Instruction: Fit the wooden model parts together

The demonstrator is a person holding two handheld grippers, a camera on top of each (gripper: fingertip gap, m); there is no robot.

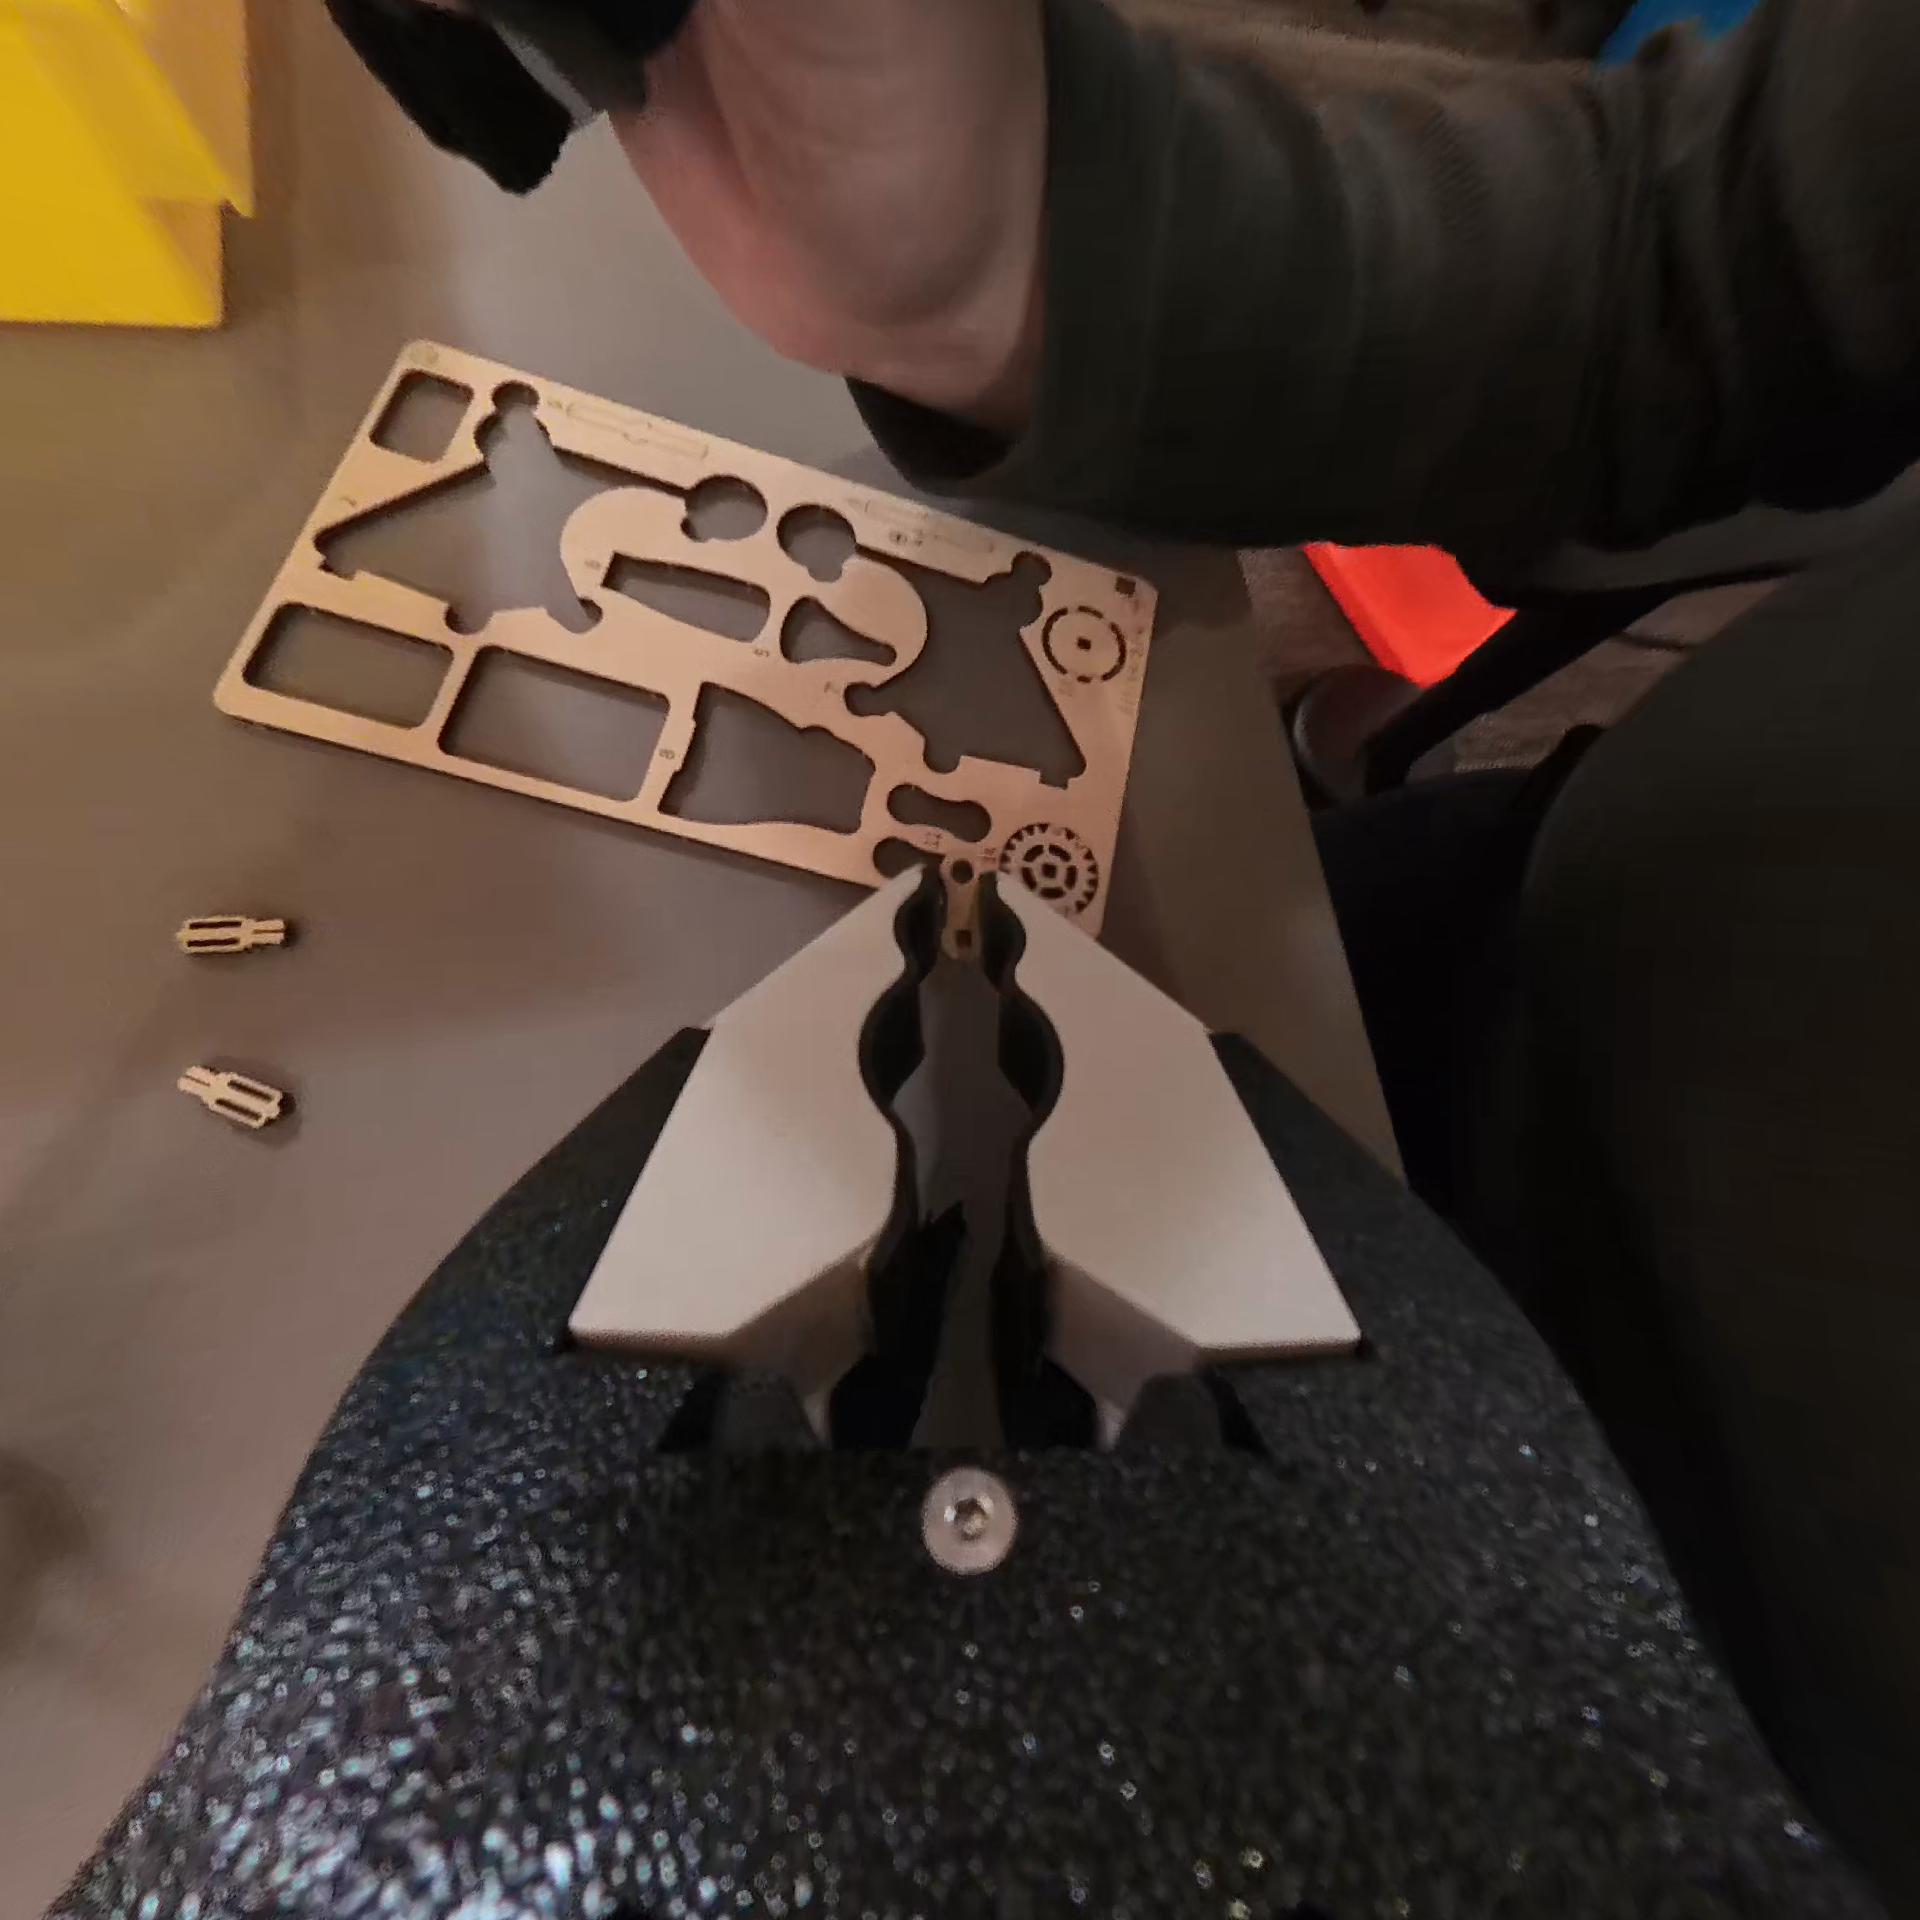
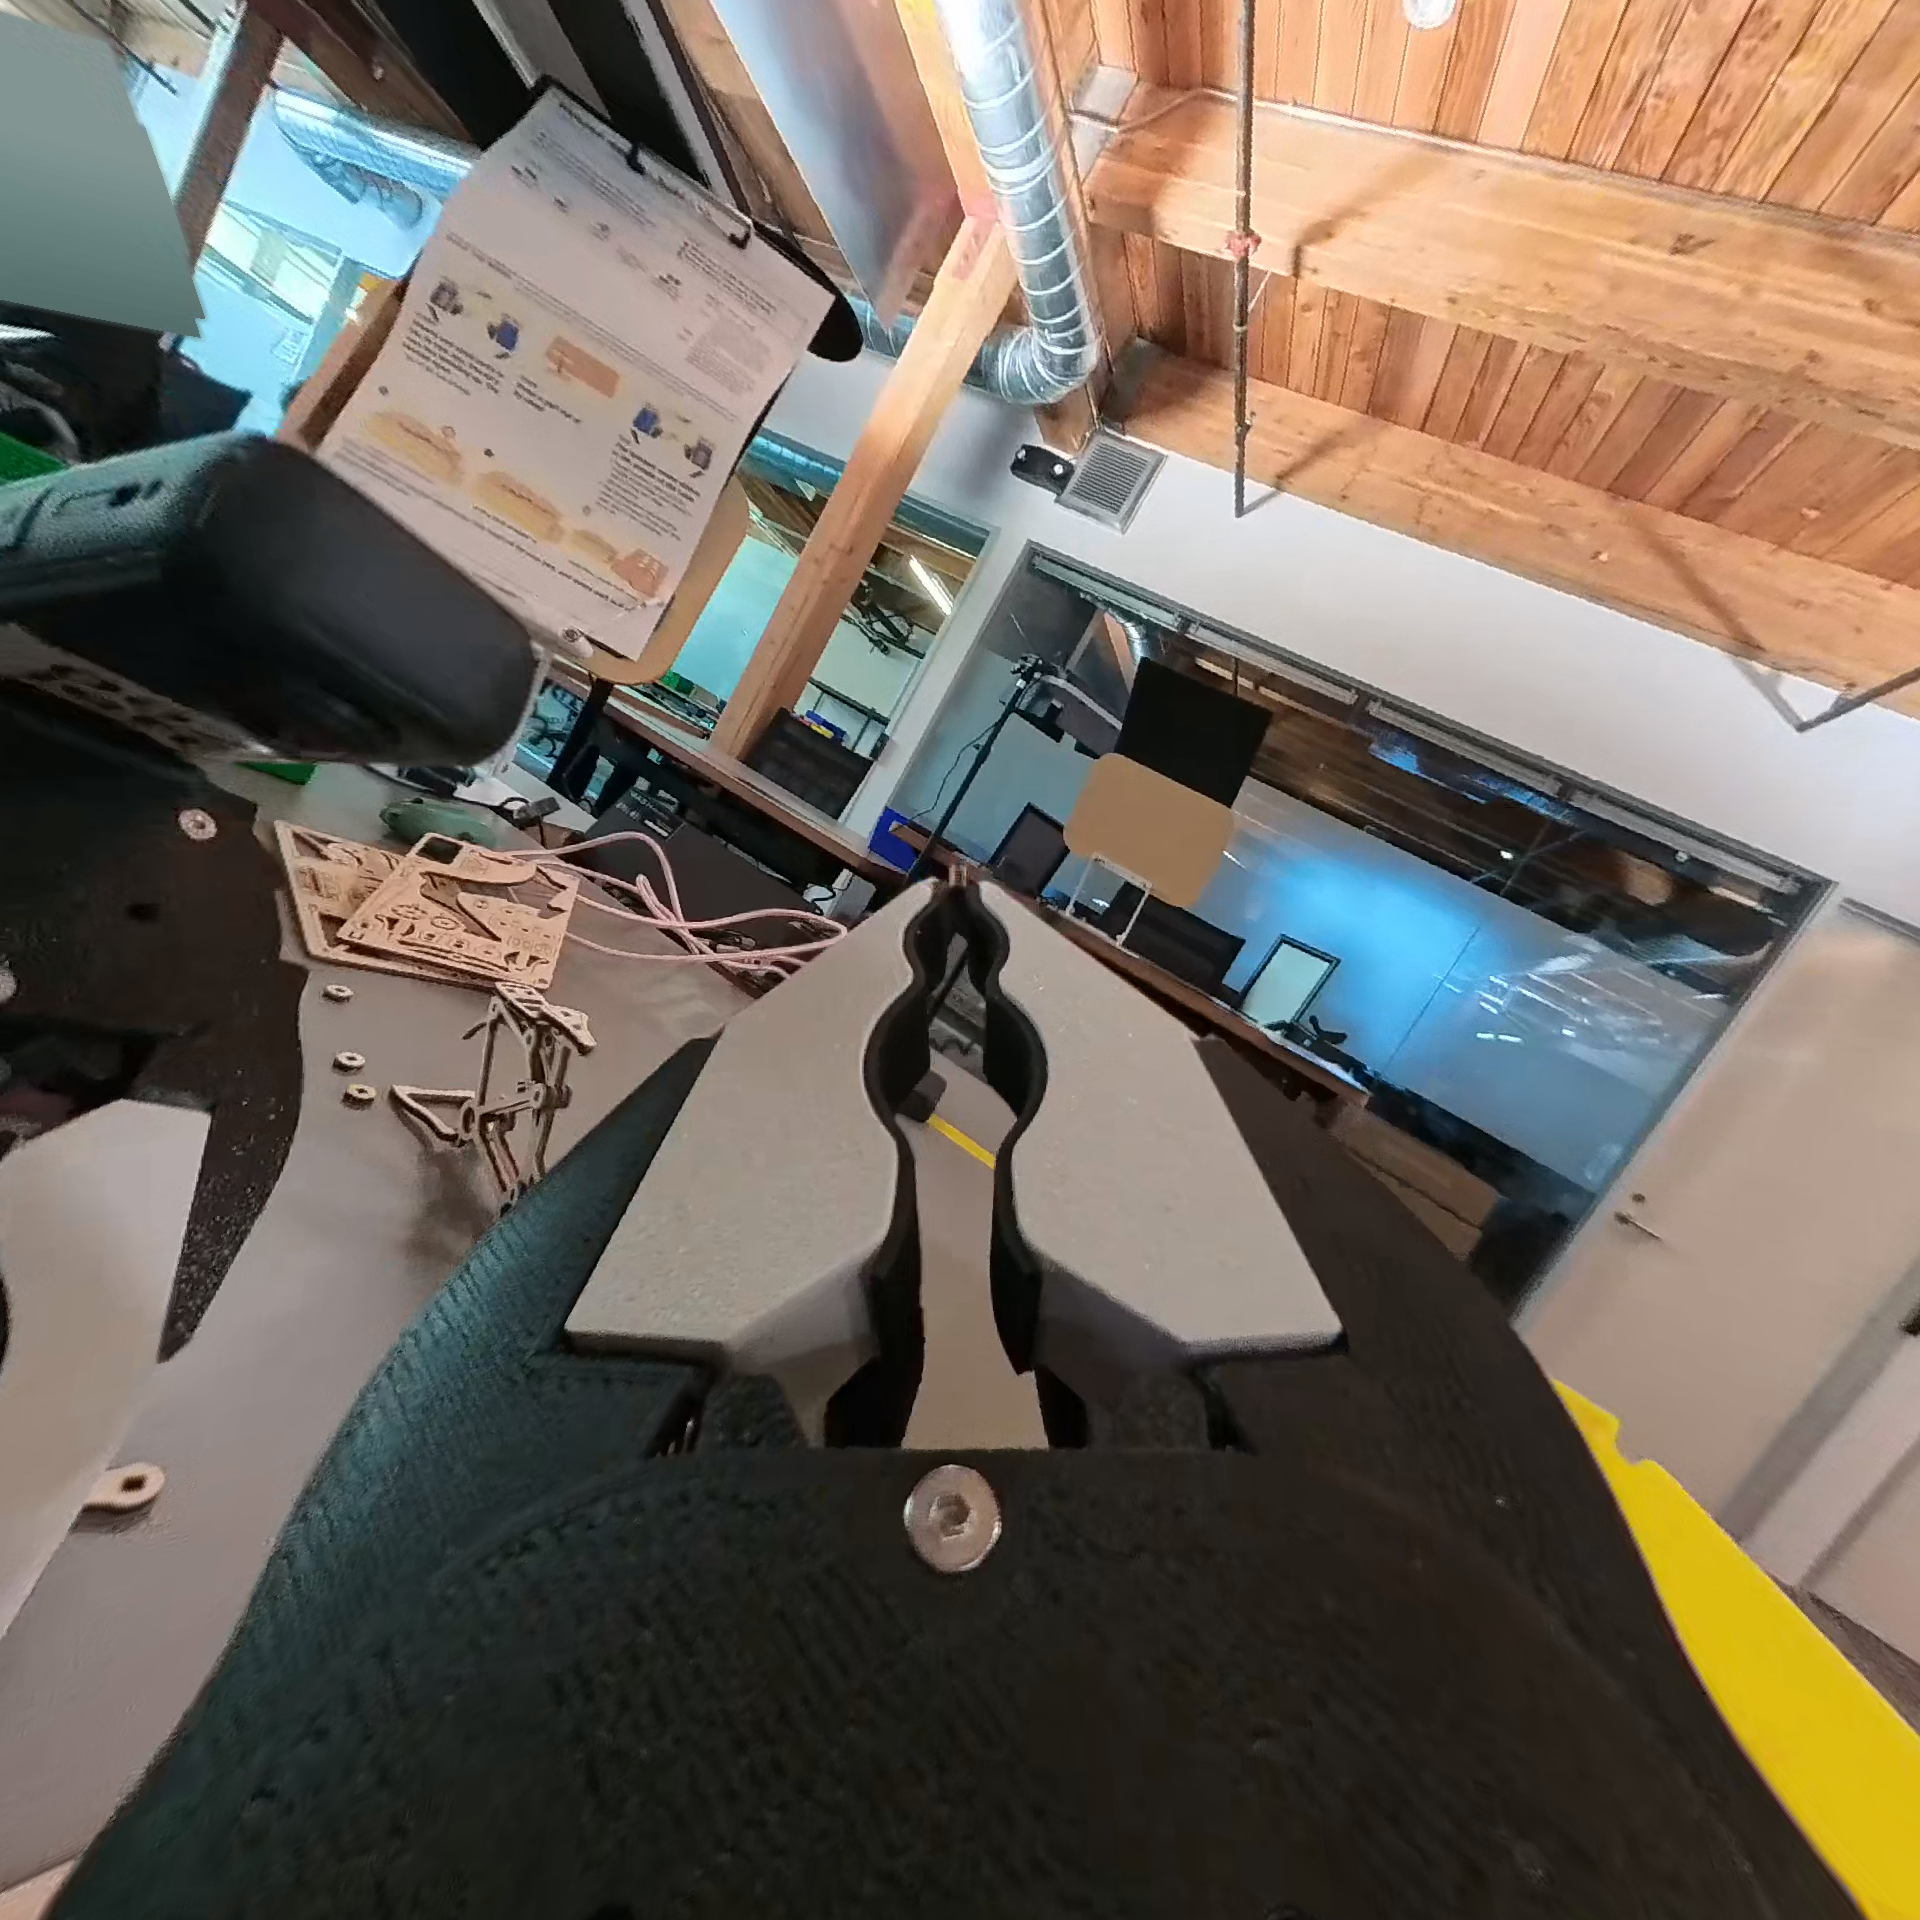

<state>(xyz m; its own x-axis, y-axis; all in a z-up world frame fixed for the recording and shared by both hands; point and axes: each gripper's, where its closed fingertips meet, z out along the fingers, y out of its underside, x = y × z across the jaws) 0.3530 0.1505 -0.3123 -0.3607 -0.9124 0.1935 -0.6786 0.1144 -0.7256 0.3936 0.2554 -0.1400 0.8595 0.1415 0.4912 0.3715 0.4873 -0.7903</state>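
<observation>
here the flat pale wooden sheet with punched-out part shapes (image 1: 686,644) lies on the grey-brown table (image 1: 416,987), most of its cut-outs empty, with two gear rings remaining at its right end. in the right wrist view a stack of similar laser-cut wooden sheets (image 2: 457,914) rests farther back on the table, and nearer stands a partly built wooden linkage model with thin struts (image 2: 499,1091), with small wooden washers (image 2: 348,1060) just beside it. left of the punched sheet, well apart from it, two short slotted wooden pegs (image 1: 231,933) lie one below the other, not touching.

the left gripper (image 1: 961,883) has its grey fingers almost together, clenched at the tips on a small thin wooden piece with a round hole at its top end (image 1: 961,914); the piece hangs over the sheet's lower right corner, though whether it touches the sheet cannot be told. a person's hand in a dark sleeve (image 1: 862,208) is above the sheet.

the right gripper (image 2: 958,891) points upward toward the room, fingertips nearly meeting; something tiny sits at the tips, too small to tell, so whether it grasps anything is unclear.
</observation>
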